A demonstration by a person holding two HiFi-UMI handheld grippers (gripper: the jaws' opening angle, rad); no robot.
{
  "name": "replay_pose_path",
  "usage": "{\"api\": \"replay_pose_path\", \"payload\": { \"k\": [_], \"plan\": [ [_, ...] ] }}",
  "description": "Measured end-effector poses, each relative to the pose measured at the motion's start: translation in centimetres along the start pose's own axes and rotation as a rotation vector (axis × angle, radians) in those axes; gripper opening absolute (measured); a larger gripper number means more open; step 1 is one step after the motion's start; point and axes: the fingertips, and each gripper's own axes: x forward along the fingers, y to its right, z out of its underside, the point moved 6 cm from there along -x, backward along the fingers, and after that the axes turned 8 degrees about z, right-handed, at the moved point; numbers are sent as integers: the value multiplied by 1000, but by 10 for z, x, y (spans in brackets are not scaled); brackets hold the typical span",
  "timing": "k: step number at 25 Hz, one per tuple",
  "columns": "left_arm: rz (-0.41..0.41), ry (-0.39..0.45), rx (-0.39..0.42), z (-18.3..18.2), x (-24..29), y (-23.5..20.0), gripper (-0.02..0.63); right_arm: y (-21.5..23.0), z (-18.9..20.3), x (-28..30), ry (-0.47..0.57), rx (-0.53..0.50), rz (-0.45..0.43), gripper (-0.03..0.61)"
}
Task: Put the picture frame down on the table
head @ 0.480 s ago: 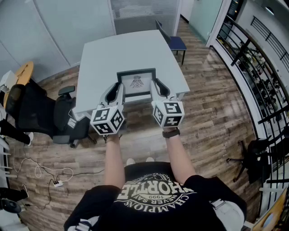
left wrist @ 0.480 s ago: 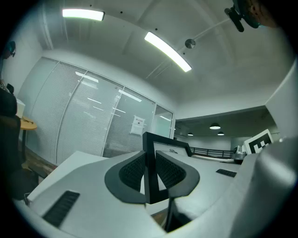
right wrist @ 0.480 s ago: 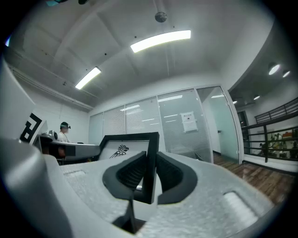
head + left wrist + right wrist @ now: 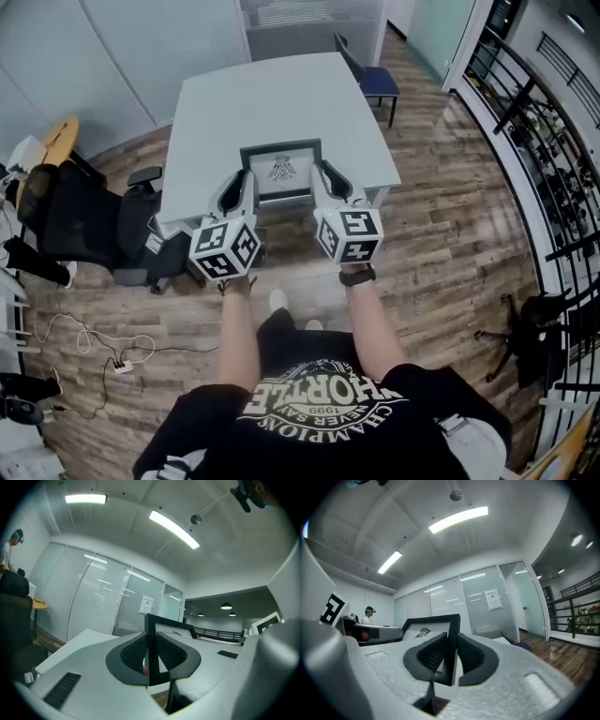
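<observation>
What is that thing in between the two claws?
The picture frame. In the head view it spans the gap, with the left claw clamped on one side edge and the right claw on the other.

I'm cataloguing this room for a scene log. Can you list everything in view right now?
picture frame: one, black with a white picture, held over the table's near edge
table: one, pale grey, ahead of the person
chair: one, blue, at the table's far right corner
office chair: one, black, left of the table
cables: a tangle, white, on the wooden floor at left
railing: one, black, along the right
distant person: one, white top, far left in the right gripper view
left gripper: one, grey, shut on the frame's left side
right gripper: one, grey, shut on its right side
</observation>
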Motion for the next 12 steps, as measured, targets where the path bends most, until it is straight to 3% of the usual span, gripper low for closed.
{"api": "replay_pose_path", "payload": {
  "k": [5, 12],
  "plan": [
    [-29, 10, -39, 7, 10, -20, 69, -2, 4, 22, 10, -44, -80, 67],
    [-8, 18, -28, 2, 63, -65, 71, 6, 12, 89, 22, -14, -71, 66]
  ]
}}
